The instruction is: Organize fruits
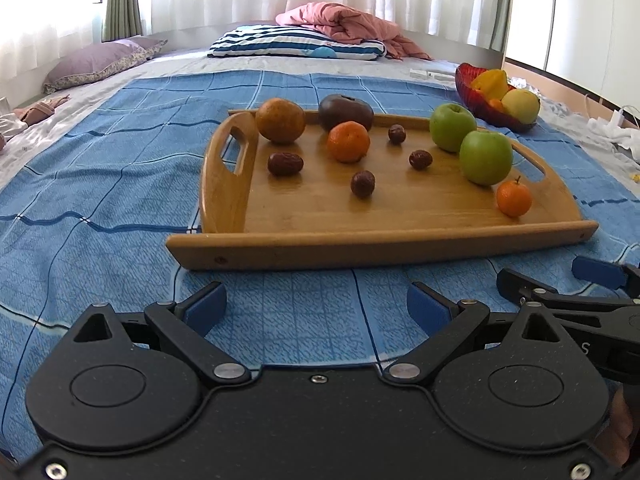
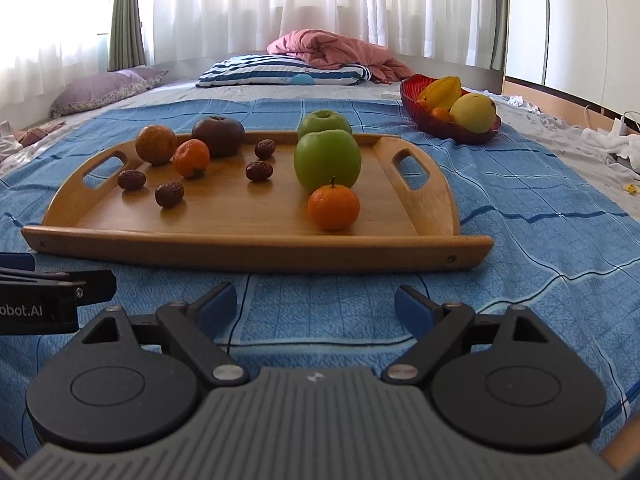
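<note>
A wooden tray (image 1: pixel 400 210) (image 2: pixel 256 216) lies on a blue checked bedspread. On it are two green apples (image 1: pixel 485 157) (image 2: pixel 327 159), two small mandarins (image 1: pixel 514 199) (image 2: pixel 333 207), a brown-orange round fruit (image 1: pixel 280 121) (image 2: pixel 155 145), a dark purple fruit (image 1: pixel 345 111) (image 2: pixel 218 130) and several red dates (image 1: pixel 363 183) (image 2: pixel 169 195). A red bowl (image 1: pixel 476 104) (image 2: pixel 428 120) behind the tray on the right holds a star fruit, a yellow pear and a small orange. My left gripper (image 1: pixel 316 308) is open and empty, before the tray's front edge. My right gripper (image 2: pixel 315 305) is open and empty, beside it.
The right gripper shows at the right edge of the left wrist view (image 1: pixel 560 292); the left gripper shows at the left edge of the right wrist view (image 2: pixel 56 284). Pillows (image 1: pixel 296 42) and a pink quilt (image 1: pixel 344 20) lie at the bed's far end. White cloths lie at the right (image 2: pixel 616 144).
</note>
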{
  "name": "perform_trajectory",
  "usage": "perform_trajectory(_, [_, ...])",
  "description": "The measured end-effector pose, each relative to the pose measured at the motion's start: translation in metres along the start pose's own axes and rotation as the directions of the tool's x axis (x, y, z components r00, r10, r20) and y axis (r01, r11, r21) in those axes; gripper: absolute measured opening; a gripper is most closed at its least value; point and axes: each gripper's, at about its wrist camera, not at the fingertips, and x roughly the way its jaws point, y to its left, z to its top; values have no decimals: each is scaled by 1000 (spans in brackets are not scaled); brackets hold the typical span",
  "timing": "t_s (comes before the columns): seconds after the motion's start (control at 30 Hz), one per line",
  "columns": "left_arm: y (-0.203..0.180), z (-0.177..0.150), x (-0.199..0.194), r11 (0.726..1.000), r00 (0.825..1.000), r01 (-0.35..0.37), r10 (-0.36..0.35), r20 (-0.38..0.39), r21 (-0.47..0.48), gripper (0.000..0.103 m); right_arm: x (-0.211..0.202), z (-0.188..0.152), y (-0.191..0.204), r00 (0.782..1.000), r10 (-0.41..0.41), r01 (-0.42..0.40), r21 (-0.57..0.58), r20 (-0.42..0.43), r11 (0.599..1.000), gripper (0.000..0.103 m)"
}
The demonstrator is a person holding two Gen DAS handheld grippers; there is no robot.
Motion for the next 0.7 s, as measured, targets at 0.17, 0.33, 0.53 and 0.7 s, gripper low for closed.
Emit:
perform_trajectory(0.17, [-5, -3, 2, 1000, 1000, -13, 13, 3, 26, 100, -1, -3, 1, 1000, -7, 7, -9, 1, 1000, 96])
perform_trajectory(0.33, [-6, -5, 4, 1000, 1000, -14, 14, 1, 26, 101, -1, -6, -1, 1000, -11, 11, -5, 1, 1000, 99])
perform_trajectory(0.53, [-4, -7, 5, 999, 1000, -9, 9, 3, 31, 102, -1, -7, -2, 1000, -11, 11, -7, 0, 1000, 100])
perform_trajectory(0.7, [-4, -8, 6, 999, 1000, -9, 9, 11, 36, 103, -1, -7, -2, 1000, -11, 11, -9, 1, 1000, 101])
